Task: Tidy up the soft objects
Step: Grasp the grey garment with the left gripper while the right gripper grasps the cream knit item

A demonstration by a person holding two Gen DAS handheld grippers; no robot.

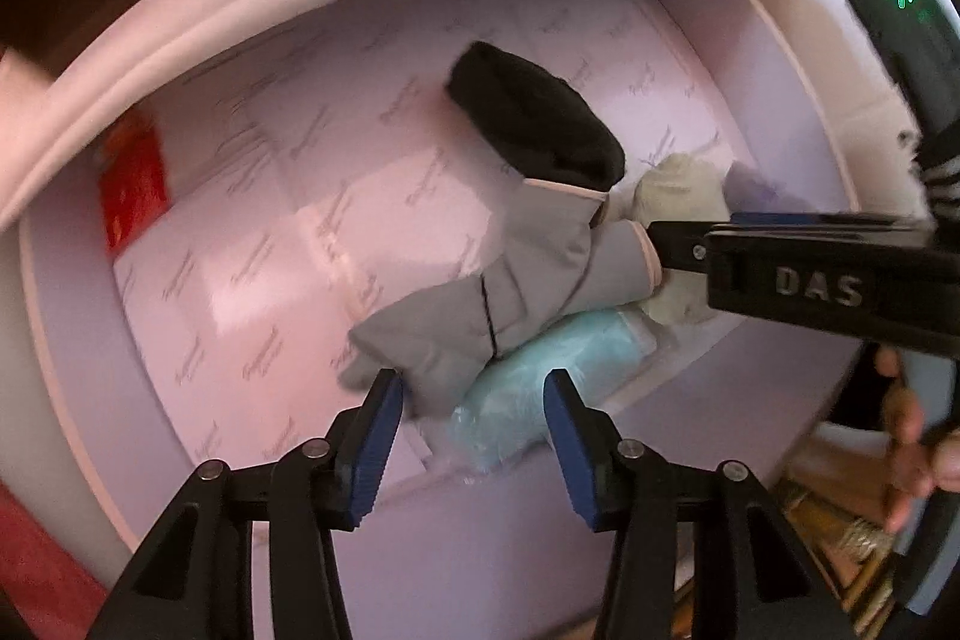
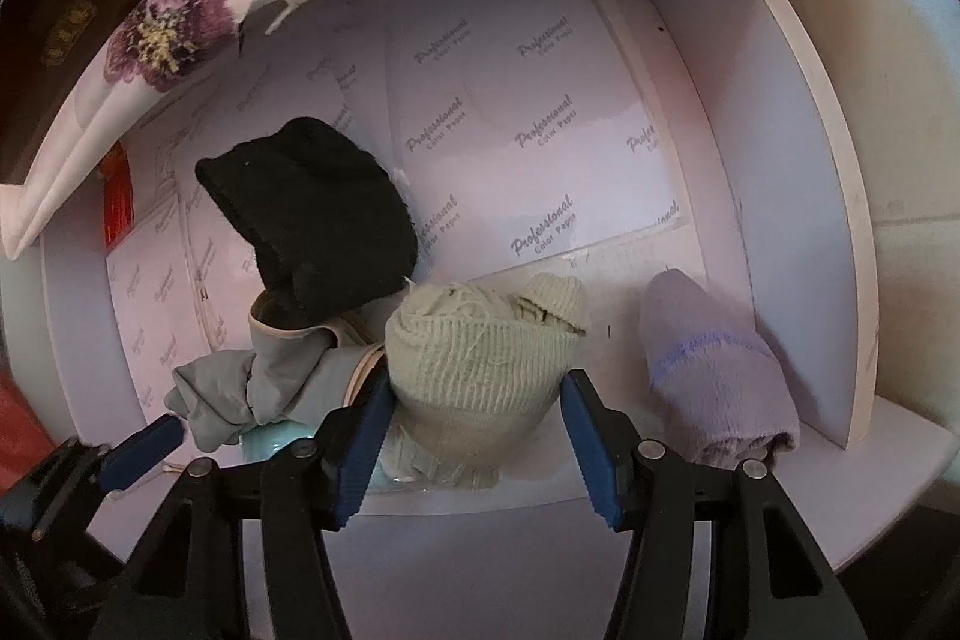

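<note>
A white drawer (image 2: 780, 172) lined with printed paper holds soft items. A cream knit bundle (image 2: 480, 352) sits between the blue pads of my right gripper (image 2: 478, 379), which touch both its sides. To its right lies a rolled lavender cloth (image 2: 714, 376). To its left a black knit piece (image 2: 312, 214) rests on a crumpled grey garment (image 2: 270, 382). My left gripper (image 1: 473, 379) hangs open above the grey garment (image 1: 480, 304) and a light blue packet (image 1: 540, 376), holding nothing. The right gripper's black finger (image 1: 678, 250) reaches in beside the cream bundle (image 1: 678, 190).
A floral white cloth (image 2: 162, 28) drapes over the drawer's far rim. A red item (image 1: 132, 178) stands against the left inner wall. A person's hand (image 1: 912, 436) shows at the right edge. Bare lining paper (image 2: 528, 130) covers the far half of the drawer.
</note>
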